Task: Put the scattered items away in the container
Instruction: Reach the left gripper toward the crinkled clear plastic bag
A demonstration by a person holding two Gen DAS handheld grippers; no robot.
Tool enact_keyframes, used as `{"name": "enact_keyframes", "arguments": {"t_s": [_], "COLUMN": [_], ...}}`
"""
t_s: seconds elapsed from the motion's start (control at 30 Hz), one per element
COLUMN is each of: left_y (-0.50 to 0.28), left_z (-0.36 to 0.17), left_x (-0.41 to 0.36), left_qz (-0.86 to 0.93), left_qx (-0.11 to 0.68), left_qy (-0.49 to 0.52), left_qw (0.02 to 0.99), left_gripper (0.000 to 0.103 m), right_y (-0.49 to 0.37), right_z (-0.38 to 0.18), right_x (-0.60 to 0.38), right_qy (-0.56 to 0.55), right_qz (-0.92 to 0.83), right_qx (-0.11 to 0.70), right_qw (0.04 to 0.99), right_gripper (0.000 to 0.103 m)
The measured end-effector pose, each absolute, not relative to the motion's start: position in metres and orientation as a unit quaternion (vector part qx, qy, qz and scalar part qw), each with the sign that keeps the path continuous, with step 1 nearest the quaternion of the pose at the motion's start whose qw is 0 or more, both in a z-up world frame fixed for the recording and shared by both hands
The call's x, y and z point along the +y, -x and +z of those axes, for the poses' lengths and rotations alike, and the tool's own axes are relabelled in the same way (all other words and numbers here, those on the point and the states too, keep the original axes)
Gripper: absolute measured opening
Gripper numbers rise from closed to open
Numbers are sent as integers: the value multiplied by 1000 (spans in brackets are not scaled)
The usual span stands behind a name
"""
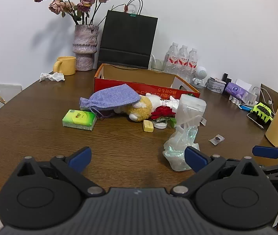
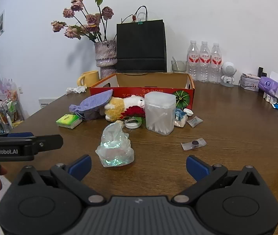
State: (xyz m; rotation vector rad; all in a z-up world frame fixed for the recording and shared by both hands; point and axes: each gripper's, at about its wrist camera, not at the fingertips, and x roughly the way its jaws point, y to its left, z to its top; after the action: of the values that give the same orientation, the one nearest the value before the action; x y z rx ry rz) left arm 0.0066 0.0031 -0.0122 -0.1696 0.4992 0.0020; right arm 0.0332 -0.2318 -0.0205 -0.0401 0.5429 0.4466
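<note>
You're working over a dark brown wood-grain table (image 2: 227, 117) pushed against a plain white wall, with a black paper bag (image 2: 141, 46) and a mottled purple vase of dried roses (image 2: 105, 53) at the back. The open red cardboard box (image 2: 189, 96) sits mid-table, and the clutter lies just in front of it: a lilac cloth pouch (image 2: 95, 102), a frosted cotton-swab tub (image 2: 160, 112), a crinkly clear plastic bag (image 2: 115, 148). The plush toy's half buried. Your left hand-held gripper (image 1: 138, 157) and right hand-held gripper (image 2: 138, 165) are both spread wide, holding nothing.
</note>
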Motion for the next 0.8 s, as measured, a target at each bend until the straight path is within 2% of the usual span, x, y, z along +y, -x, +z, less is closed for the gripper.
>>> {"name": "enact_keyframes", "arguments": {"t_s": [0.8], "left_y": [-6], "left_z": [-16], "left_x": [4], "left_qz": [5], "left_qx": [253], "left_qy": [86], "left_qw": [964], "left_gripper": [103], "right_y": [-34], "right_z": [-20], "right_x": [-232], "right_qy": [19], "right_qz": [220], "right_qx": [272], "right_qw": [937], "right_gripper": [103]}}
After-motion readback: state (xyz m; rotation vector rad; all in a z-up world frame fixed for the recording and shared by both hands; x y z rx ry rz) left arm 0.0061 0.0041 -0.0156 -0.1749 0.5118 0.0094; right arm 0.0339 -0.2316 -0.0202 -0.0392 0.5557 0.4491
